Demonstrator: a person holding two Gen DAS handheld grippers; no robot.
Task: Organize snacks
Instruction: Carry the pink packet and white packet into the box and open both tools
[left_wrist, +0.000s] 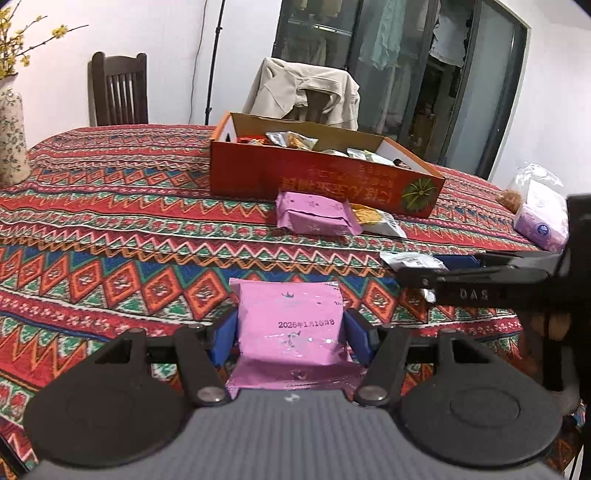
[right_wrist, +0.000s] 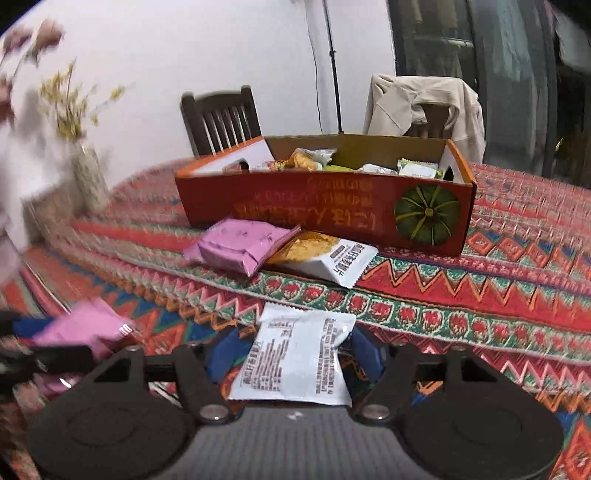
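In the left wrist view my left gripper (left_wrist: 291, 325) is shut on a pink snack packet (left_wrist: 291, 317), its blue pads pressing both sides. In the right wrist view my right gripper (right_wrist: 295, 350) holds a white printed packet (right_wrist: 295, 365) between its pads. Each gripper shows at the edge of the other's view, the right gripper (left_wrist: 424, 269) coming in from the right. Ahead stands an orange cardboard box (left_wrist: 325, 177) (right_wrist: 332, 214) with several snacks inside. Against its front lie a second pink packet (left_wrist: 314, 214) (right_wrist: 243, 243) and a yellow-and-white packet (left_wrist: 380, 221) (right_wrist: 325, 258).
A patterned red tablecloth (left_wrist: 110, 221) covers the table. A flowered vase (left_wrist: 11, 136) stands at the far left and a clear bag with a tissue pack (left_wrist: 539, 218) at the right. Behind the table are a dark wooden chair (left_wrist: 120, 92) and a chair draped with a beige jacket (left_wrist: 306, 92).
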